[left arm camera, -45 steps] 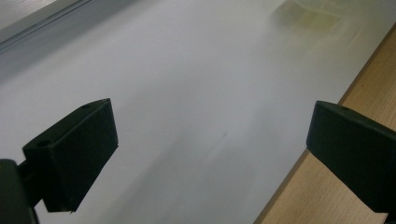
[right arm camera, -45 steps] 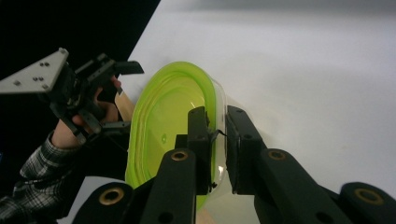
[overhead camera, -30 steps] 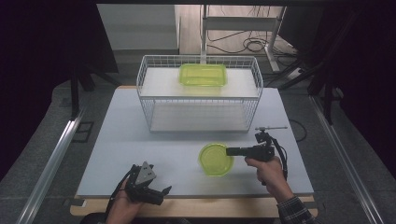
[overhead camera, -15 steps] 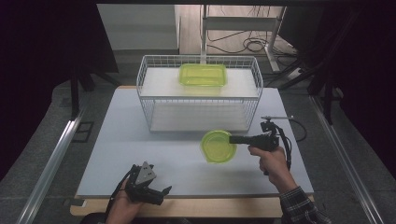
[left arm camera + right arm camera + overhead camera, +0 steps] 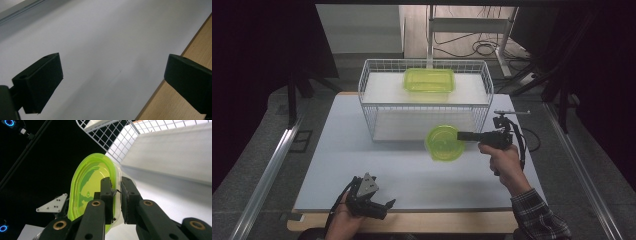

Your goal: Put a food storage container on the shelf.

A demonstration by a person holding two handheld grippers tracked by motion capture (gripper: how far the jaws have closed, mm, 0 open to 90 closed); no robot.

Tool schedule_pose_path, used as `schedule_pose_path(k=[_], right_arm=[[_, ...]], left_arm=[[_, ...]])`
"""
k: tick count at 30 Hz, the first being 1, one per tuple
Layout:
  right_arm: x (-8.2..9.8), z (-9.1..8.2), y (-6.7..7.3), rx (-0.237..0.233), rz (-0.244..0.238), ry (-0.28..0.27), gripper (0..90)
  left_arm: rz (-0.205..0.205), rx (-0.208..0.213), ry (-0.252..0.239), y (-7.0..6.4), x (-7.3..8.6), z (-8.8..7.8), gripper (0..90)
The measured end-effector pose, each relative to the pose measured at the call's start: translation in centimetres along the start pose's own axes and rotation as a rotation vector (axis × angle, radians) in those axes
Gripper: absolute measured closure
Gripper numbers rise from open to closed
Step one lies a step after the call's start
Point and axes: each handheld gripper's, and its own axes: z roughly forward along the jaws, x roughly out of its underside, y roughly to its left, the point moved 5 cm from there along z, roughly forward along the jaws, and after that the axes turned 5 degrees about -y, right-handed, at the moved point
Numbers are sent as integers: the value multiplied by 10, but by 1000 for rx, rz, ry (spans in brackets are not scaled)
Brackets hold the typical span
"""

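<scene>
Green and see-through, the round plastic container point(image 5: 443, 142) hangs in the air above the white tabletop point(image 5: 362, 170), just in front of the white wire basket point(image 5: 377, 107). It is pinched by its rim, and in the right gripper view the two black jaws stand close together with the container's wall point(image 5: 87, 185) between them, one inside and one outside. A rim hold like that, I'd judge, suits a light, thin-walled tub whose body is too broad to span. The right gripper point(image 5: 461, 135) lies level and points towards the left side of the table, so the container sits out at its tip, clear of the hand point(image 5: 502, 157) behind.

Inside the basket, on its raised white shelf, rests a rectangular green plastic container point(image 5: 429, 80), which suggests the round one is bound for the same place; it is held below the basket's top rim, so it would have to go higher to clear it.

Down at the near edge, the left gripper point(image 5: 373, 205) waits, jaws spread wide with nothing between them, over bare tabletop and the wooden edge point(image 5: 175, 105).
</scene>
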Motion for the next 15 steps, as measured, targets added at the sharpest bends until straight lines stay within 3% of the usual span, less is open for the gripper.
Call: schedule_pose_path(k=[15], right_arm=[[-32, -3, 15, -1, -15, -35, 809]], left_arm=[[2, -1, 5, 0, 1, 0, 19]])
